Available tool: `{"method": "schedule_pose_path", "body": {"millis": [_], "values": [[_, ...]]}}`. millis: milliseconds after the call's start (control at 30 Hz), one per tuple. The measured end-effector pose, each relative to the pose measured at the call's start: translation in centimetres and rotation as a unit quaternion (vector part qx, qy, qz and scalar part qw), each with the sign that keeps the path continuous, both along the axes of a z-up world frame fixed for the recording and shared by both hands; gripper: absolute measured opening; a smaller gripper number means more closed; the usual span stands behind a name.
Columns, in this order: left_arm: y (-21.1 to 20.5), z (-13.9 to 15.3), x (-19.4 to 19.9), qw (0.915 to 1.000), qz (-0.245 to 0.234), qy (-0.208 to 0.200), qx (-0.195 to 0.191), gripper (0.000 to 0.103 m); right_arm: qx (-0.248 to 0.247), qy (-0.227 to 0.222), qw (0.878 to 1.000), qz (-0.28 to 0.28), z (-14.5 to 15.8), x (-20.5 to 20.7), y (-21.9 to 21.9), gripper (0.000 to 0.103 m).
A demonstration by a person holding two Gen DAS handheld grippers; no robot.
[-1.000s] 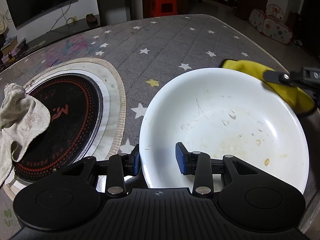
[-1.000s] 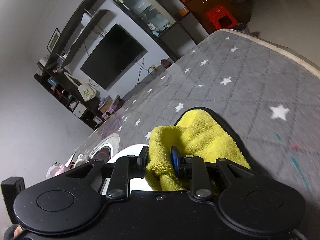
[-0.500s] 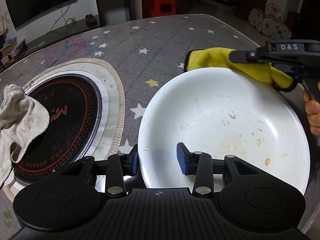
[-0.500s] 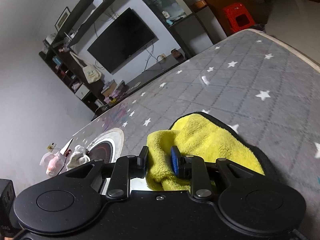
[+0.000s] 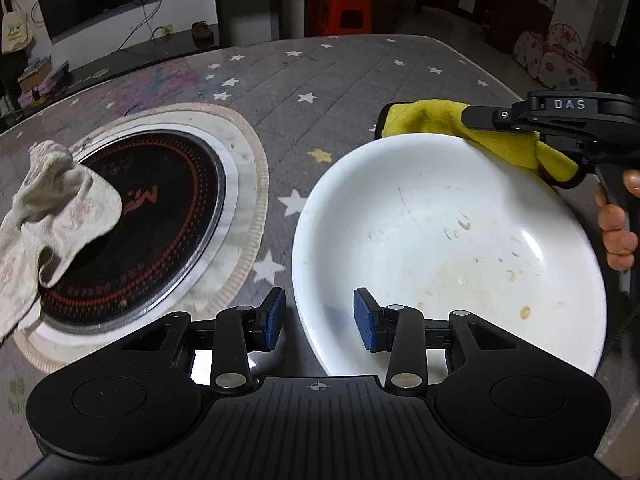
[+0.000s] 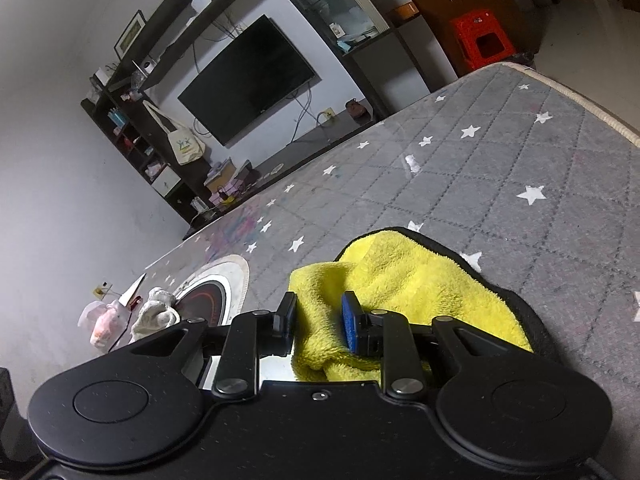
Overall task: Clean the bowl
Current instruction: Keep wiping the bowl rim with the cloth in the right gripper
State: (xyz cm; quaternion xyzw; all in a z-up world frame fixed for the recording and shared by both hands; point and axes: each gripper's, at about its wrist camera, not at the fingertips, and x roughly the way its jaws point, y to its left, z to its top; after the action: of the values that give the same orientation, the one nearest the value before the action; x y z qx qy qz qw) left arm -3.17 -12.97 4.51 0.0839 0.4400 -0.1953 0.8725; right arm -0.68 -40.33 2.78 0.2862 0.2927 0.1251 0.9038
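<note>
Bowl (image 5: 448,240) rim lies between left hand-held gripper (image 5: 320,316) pads, untouched.

A round black cooktop (image 5: 132,224) with red rings sat set into the bench (image 5: 320,80), covered in grey star-print cloth. A crumpled off-white rag (image 5: 52,208) lay over its left edge. Behind stood a wall-mounted television (image 6: 248,80), a red stool (image 5: 346,10) and, seemingly, a spotted play tent (image 5: 554,60).

A lived-in family home, living and dining in one room: wall-mounted television (image 6: 248,80), dark shelving (image 6: 132,136) full of oddments, a red plastic stool (image 5: 346,10), spotted play tent (image 5: 554,58), and a table (image 5: 352,80) with star-patterned cover and inset hotplate (image 5: 132,220).
</note>
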Motion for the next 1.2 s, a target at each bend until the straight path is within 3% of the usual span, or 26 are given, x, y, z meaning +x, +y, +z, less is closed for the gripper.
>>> {"method": "schedule_pose_path", "body": {"millis": [133,700,1200], "values": [[0.0,-0.2,-0.7,0.9999,0.000,0.012,-0.009,0.040,-0.021,-0.004,1.000,0.005,0.3,-0.1,0.4,0.026],[0.2,-0.4,0.0,0.9998,-0.006,0.014,-0.009,0.031,0.008,0.004,1.000,-0.019,0.0,-2.8,-1.6,0.026],[-0.7,-0.3,2.6,0.9983,-0.052,-0.004,0.025,0.033,0.045,0.018,0.998,-0.041,-1.1,-7.8,-3.4,0.026]]}}
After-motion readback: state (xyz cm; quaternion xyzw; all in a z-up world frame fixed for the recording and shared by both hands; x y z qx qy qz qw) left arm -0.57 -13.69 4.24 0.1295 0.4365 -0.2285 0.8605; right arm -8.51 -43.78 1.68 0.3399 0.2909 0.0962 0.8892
